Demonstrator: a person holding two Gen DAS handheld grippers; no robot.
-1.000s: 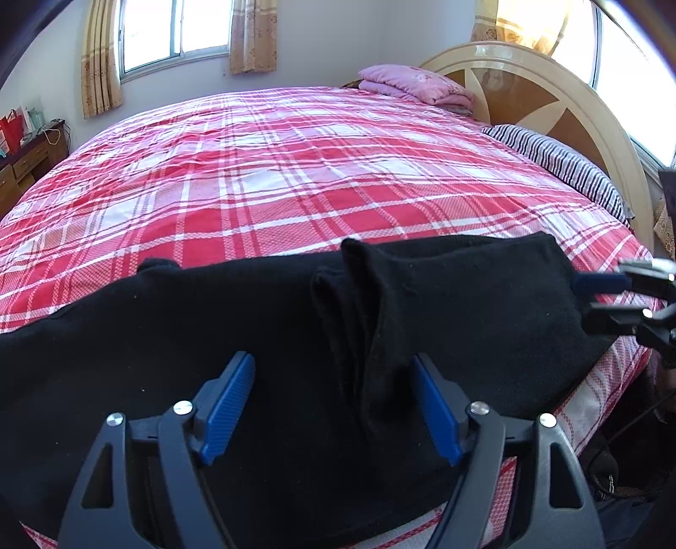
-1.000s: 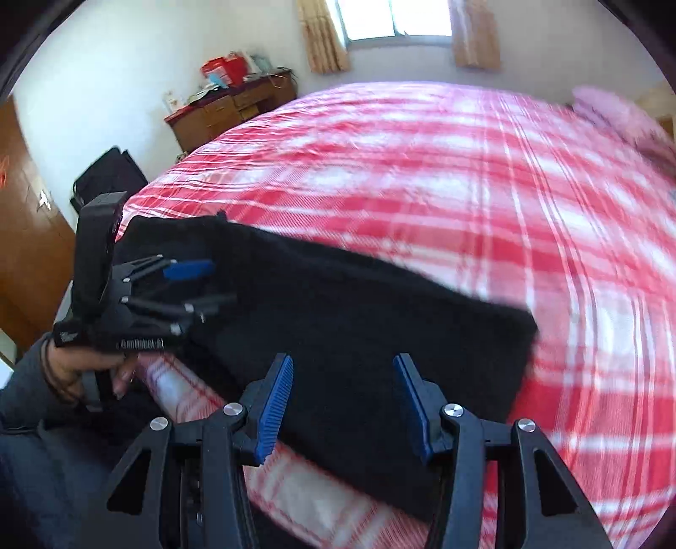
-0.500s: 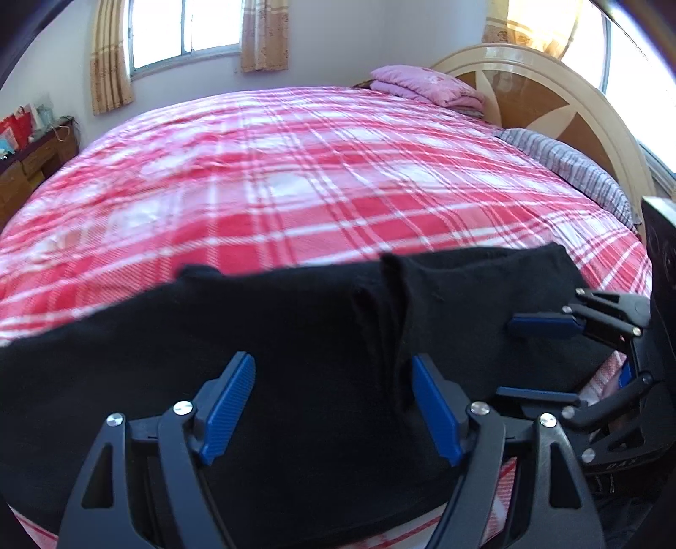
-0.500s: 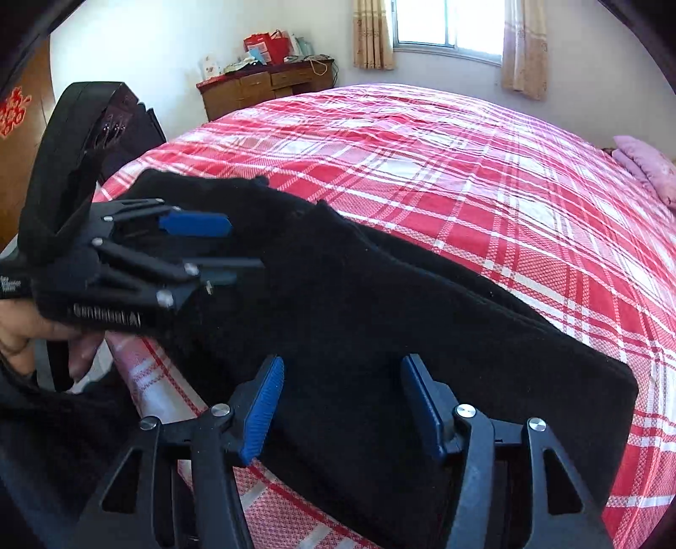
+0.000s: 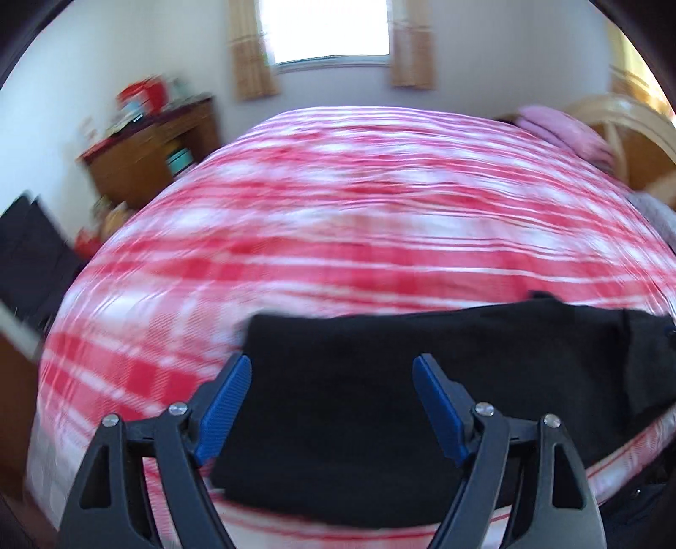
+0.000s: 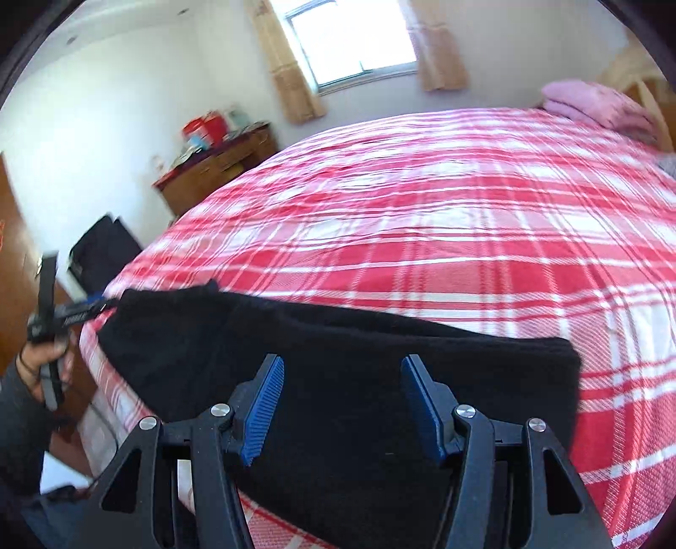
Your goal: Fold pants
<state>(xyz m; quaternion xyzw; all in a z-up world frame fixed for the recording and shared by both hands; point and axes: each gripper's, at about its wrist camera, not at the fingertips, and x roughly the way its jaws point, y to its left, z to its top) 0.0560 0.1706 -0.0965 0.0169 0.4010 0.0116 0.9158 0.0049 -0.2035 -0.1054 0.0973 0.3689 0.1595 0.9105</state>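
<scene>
- While the black pants (image 6: 380, 380) lie folded along the bed (image 6: 422, 211) edge, the right tool (image 6: 338, 401) hovers released above them.
- Left tool (image 5: 331, 405), just opening wider, hangs released over their lower-left end.

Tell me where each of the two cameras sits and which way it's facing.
Left wrist: on the left gripper, jaws open, looking down across the black pants and plaid bed toward the window.
Right wrist: on the right gripper, jaws open, same aim; a hand with the left gripper at far left.
Shared: pants, bed, window, dresser.
</scene>
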